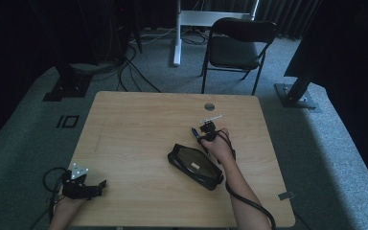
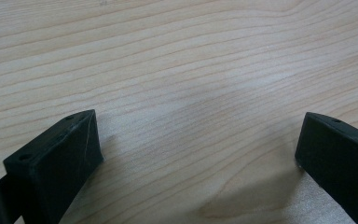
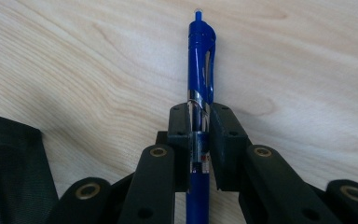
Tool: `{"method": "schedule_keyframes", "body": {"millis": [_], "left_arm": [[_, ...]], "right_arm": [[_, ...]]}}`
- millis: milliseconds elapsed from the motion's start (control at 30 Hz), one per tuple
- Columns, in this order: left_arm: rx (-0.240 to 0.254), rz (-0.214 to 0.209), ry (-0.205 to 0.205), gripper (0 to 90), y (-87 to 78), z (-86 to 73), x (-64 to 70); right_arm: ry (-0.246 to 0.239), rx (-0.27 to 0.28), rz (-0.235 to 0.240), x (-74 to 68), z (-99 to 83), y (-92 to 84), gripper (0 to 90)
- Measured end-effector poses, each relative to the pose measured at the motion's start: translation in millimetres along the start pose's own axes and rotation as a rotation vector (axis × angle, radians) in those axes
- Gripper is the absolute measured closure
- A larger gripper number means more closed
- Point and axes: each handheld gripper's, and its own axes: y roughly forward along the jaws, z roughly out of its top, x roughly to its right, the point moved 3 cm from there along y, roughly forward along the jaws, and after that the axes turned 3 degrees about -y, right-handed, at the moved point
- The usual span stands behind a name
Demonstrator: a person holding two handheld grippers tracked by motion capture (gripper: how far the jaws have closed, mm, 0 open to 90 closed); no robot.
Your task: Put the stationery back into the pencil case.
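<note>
The right gripper (image 3: 199, 140) clamps a blue pen (image 3: 199, 79) just above the table (image 1: 134, 139), beside the black case (image 1: 194, 166) near the middle. The left gripper (image 1: 88, 184) rests open at the near left corner. Grasp done; next, probably, carrying the pen into the case.

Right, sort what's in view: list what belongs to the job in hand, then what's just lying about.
In the job:
- blue pen, clamped in the right tongs
- black pencil case, beside them

Lying about:
- left tongs, open over bare table
- chair behind
</note>
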Motion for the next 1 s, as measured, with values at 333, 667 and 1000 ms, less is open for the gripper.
{"method": "schedule_keyframes", "body": {"millis": [333,667,1000], "left_arm": [[0.000,0.000,0.000,0.2,0.0,0.0,0.0],[0.000,0.000,0.000,0.2,0.0,0.0,0.0],[0.000,0.000,0.000,0.2,0.0,0.0,0.0]], "right_arm": [[-0.023,0.025,-0.011,3.1,7.3,-21.0,79.1],[-0.043,0.051,0.003,1.4,14.2,-46.0,79.0],[-0.062,0.047,0.014,-0.9,13.0,-62.2,79.1]]}}
